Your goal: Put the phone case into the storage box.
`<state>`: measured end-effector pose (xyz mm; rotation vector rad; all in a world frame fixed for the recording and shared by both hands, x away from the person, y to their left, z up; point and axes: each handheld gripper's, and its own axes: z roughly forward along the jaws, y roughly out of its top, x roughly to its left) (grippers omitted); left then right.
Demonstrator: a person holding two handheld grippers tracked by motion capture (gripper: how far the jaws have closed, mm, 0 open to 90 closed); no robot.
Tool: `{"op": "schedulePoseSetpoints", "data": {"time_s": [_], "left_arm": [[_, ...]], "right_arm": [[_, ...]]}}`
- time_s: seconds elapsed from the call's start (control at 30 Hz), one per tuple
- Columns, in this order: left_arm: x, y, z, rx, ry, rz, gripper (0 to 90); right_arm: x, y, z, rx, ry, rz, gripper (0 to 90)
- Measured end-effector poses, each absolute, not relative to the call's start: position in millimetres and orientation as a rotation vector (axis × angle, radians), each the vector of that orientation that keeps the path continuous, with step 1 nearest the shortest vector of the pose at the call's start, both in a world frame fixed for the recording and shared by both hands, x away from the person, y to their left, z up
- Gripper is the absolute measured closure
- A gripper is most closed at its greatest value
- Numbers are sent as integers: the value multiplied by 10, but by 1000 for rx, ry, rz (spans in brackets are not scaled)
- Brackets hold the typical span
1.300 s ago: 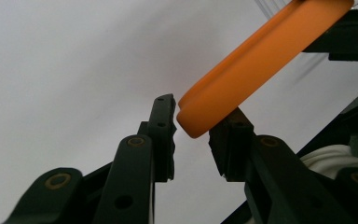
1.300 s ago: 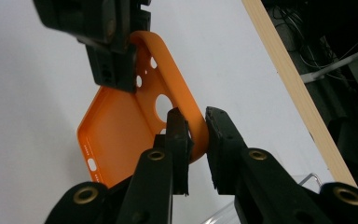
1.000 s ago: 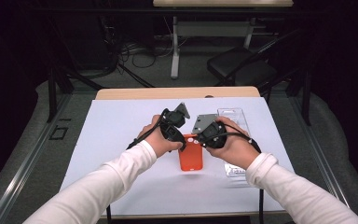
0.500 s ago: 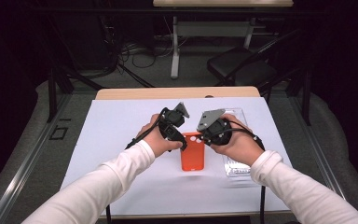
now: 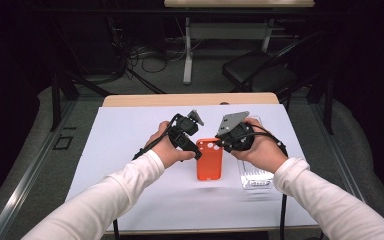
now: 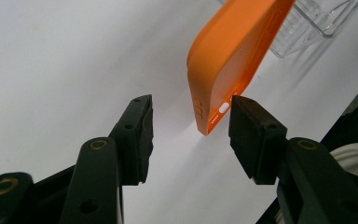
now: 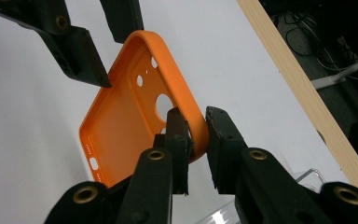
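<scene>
While clamped by right gripper [image 7: 196,135] on its camera-end rim, lifted above white table [image 5: 130,135]: orange soft phone case [image 7: 135,116]. Long axis toward left gripper [image 6: 191,135], jaws apart, straddling the port-end corner.

Two black jaws rise from the bottom of the frame and stand wide apart, so the left gripper [image 6: 189,135] is open. An orange phone case [image 6: 230,51] comes down from the top right, tilted. Its lower end, with small holes and a white slot, sits between the jaws and touches the tip of the right one. The white table [image 6: 60,56] is behind. A clear plastic box [image 6: 317,21] is in the top right corner.
</scene>
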<state>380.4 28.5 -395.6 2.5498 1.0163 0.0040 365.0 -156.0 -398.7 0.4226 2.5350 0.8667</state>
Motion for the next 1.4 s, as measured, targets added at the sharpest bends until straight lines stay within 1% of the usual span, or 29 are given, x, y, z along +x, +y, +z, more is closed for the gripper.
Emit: {"op": "schedulePoseSetpoints", "data": {"time_s": [0.17, 0.27, 0.63, 0.7, 0.77, 0.97, 1.03, 1.13, 1.27, 1.4], "left_arm": [[3788, 292, -3930, 2543, 993, 27, 495], [3780, 301, -3918, 2543, 960, 64, 494], [3775, 373, -3920, 2526, 909, 54, 461], [3780, 393, -3935, 2520, 910, 41, 461], [3785, 416, -3951, 2503, 861, 68, 457], [3788, 462, -3956, 2480, 852, 58, 458], [3788, 480, -3951, 2471, 861, 74, 449], [3801, 527, -3958, 2441, 903, 50, 422], [3820, 575, -3981, 2432, 908, 62, 370], [3834, 614, -3998, 2418, 901, 65, 348]], "right_arm": [[3689, -1622, -3967, 422, 2549, 876, 796], [3710, -1660, -3959, 417, 2557, 896, 797], [3748, -1784, -3934, 381, 2545, 935, 796], [3759, -1809, -3932, 381, 2534, 951, 796], [3774, -1832, -3929, 376, 2528, 960, 796], [3815, -1882, -3929, 359, 2515, 969, 796], [3827, -1895, -3924, 350, 2507, 968, 796], [3851, -1920, -3903, 349, 2498, 963, 796], [3895, -1960, -3860, 351, 2480, 959, 796], [3944, -2013, -3816, 351, 2456, 956, 796]]}}
